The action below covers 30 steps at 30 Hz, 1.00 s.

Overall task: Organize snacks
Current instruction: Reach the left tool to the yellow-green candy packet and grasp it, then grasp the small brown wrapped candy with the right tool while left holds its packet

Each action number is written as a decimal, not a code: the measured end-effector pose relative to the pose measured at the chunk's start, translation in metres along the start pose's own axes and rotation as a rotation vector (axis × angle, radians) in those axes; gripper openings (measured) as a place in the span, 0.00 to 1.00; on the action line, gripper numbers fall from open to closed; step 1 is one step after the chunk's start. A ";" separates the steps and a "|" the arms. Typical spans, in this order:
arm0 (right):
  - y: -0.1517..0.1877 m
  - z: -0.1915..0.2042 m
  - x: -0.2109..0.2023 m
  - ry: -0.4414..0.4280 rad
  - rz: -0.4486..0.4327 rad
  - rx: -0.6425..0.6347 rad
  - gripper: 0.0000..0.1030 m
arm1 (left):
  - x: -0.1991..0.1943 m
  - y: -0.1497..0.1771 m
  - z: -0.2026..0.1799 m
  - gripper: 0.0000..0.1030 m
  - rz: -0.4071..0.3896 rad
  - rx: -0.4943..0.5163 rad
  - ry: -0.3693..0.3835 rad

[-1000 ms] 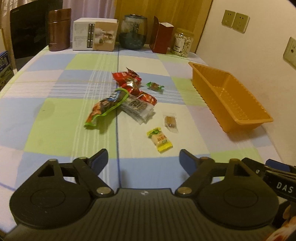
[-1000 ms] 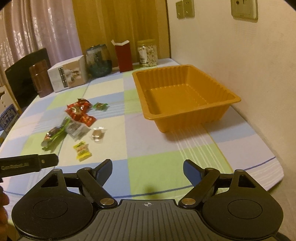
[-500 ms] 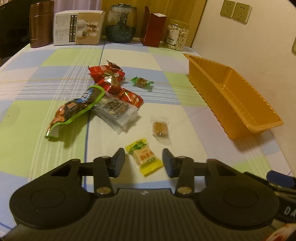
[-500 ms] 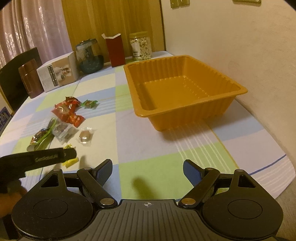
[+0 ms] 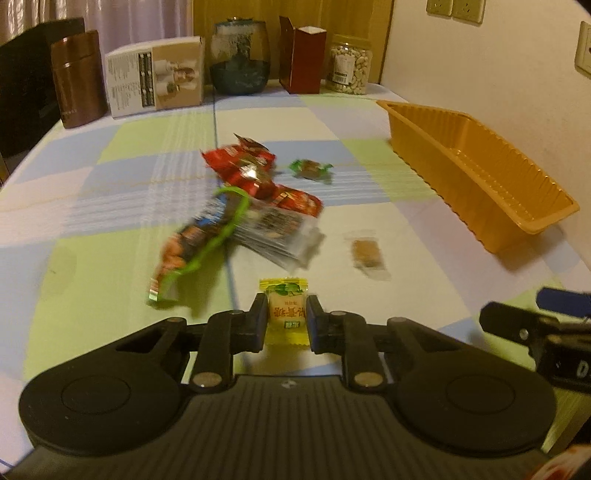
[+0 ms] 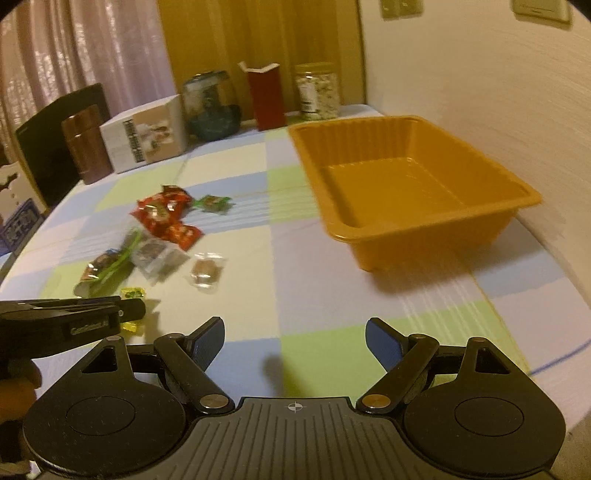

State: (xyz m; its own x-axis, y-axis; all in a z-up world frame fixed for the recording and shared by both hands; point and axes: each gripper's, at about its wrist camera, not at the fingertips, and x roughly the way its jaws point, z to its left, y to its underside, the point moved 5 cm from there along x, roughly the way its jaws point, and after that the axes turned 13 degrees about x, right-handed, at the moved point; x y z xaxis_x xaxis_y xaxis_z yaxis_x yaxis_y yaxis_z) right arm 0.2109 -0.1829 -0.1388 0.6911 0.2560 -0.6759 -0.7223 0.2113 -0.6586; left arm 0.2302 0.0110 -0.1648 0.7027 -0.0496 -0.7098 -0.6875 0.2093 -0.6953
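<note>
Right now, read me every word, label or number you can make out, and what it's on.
"GenRobot.AI": on the left gripper, seen from the right wrist view; blurred.
"D": cut off, on the right gripper's body, left view.
Yellow candy: red characters, too blurred.
White box, nut jar: print too small.

Tablecloth [image 5: 92, 229] looks like matt woven cloth w/ checks. Orange tray [image 6: 417, 192] is glossy ribbed plastic; yellow candy [image 5: 287, 314] and red packets [image 5: 243, 170] have shiny foil/plastic wrap. Gripper bodies are matt black plastic.

Brown canister [image 5: 78, 79], white box [image 5: 155, 75], dark glass jar [image 5: 239, 59], red carton [image 5: 301, 55], possibly nut-filled jar [image 5: 349, 68], wall sockets [image 5: 454, 10]
</note>
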 end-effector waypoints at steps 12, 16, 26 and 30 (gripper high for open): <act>-0.012 0.065 0.054 -0.101 0.016 -0.075 0.57 | -0.017 -0.006 0.040 0.19 -0.062 -0.019 -0.011; -0.014 0.081 0.074 -0.074 0.025 -0.109 0.49 | -0.016 -0.006 0.046 0.19 -0.071 -0.034 -0.001; -0.013 0.088 0.098 -0.013 0.046 -0.122 0.31 | -0.012 -0.002 0.051 0.18 -0.063 -0.064 0.022; -0.012 0.089 0.099 -0.001 0.043 -0.128 0.22 | -0.011 0.000 0.051 0.18 -0.057 -0.069 0.028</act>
State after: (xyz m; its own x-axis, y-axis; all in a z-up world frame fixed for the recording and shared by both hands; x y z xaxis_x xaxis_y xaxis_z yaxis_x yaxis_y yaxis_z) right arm 0.2856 -0.0759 -0.1684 0.6597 0.2632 -0.7039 -0.7418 0.0779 -0.6661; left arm 0.2320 0.0617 -0.1511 0.7361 -0.0867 -0.6713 -0.6585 0.1379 -0.7398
